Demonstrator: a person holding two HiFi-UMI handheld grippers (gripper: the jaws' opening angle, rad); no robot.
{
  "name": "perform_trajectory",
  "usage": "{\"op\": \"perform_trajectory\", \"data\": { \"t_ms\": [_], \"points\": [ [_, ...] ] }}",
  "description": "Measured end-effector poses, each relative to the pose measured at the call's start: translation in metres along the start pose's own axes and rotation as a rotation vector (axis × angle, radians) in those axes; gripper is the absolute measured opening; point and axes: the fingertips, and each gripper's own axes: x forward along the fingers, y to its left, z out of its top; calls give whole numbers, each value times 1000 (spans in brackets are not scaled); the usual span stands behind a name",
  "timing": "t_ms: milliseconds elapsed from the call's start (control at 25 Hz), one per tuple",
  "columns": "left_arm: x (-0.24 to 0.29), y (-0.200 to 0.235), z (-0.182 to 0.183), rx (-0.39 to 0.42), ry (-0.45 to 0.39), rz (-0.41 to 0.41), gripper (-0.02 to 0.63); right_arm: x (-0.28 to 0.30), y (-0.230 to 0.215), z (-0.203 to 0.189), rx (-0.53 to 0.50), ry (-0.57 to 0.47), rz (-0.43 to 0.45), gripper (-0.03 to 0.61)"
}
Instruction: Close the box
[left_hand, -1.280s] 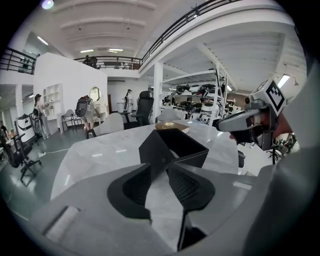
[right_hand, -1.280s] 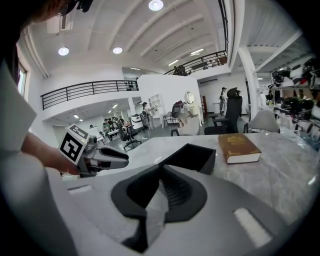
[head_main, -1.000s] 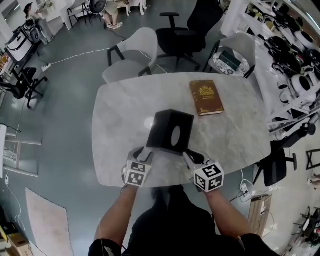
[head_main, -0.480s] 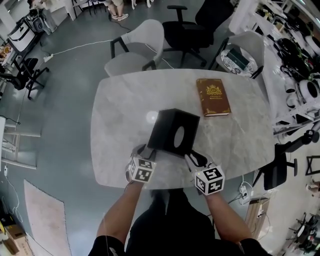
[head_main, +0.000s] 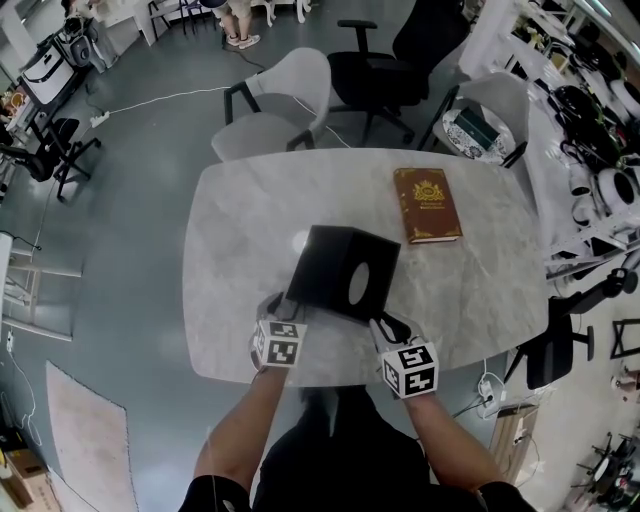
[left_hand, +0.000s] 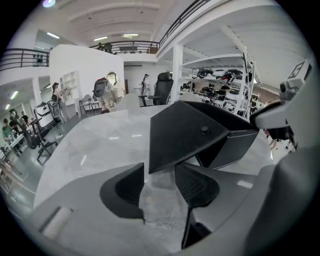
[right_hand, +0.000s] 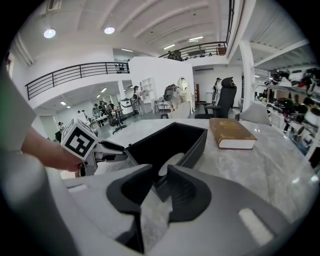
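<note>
Where the box stands: the black box (head_main: 335, 268) sits on the marble table (head_main: 240, 230) near its front edge, turned at an angle to that edge, just ahead of both grippers.
Box state: open. The right gripper view looks into its dark hollow, and an oval cut-out (head_main: 358, 284) shows in one face.
Panel: in the left gripper view a black panel (left_hand: 185, 130) with a small round stud (left_hand: 204, 130) rises over the jaws, and its lower corner dips down between them.
Left gripper: the left gripper (head_main: 284, 305) is at the box's near left corner. Its jaws stand wide, with the panel's corner in the gap and the pads clear of it.
Right gripper: the right gripper (head_main: 385, 322) is at the box's near right corner. Its jaws are closing with the box's near edge between them, and the pads are not seen pressing on it.
Forearms: bare forearms (head_main: 235, 425) reach up from the bottom of the head view, one behind each gripper.
Book: a brown book (head_main: 428, 205) with a gold emblem lies flat beyond the box to the right, well apart from it.
Chairs: two white chairs (head_main: 280, 110) and a black office chair (head_main: 395, 65) stand at the table's far side.
</note>
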Motion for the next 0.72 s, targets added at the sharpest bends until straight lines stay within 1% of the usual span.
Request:
{"op": "perform_trajectory", "data": {
  "t_ms": [240, 360, 520, 720],
  "points": [
    [-11, 11, 13, -92, -50, -30, 202, 0, 0, 1, 20, 1, 5, 97],
    [-16, 14, 18, -99, -61, -48, 207, 0, 1, 1, 24, 0, 4, 97],
    [-20, 13, 17, -105, -53, -97, 209, -1, 2, 2, 43, -2, 6, 97],
    [-25, 12, 22, -87, -73, -194, 209, -2, 3, 2, 60, -8, 8, 97]
  ]
}}
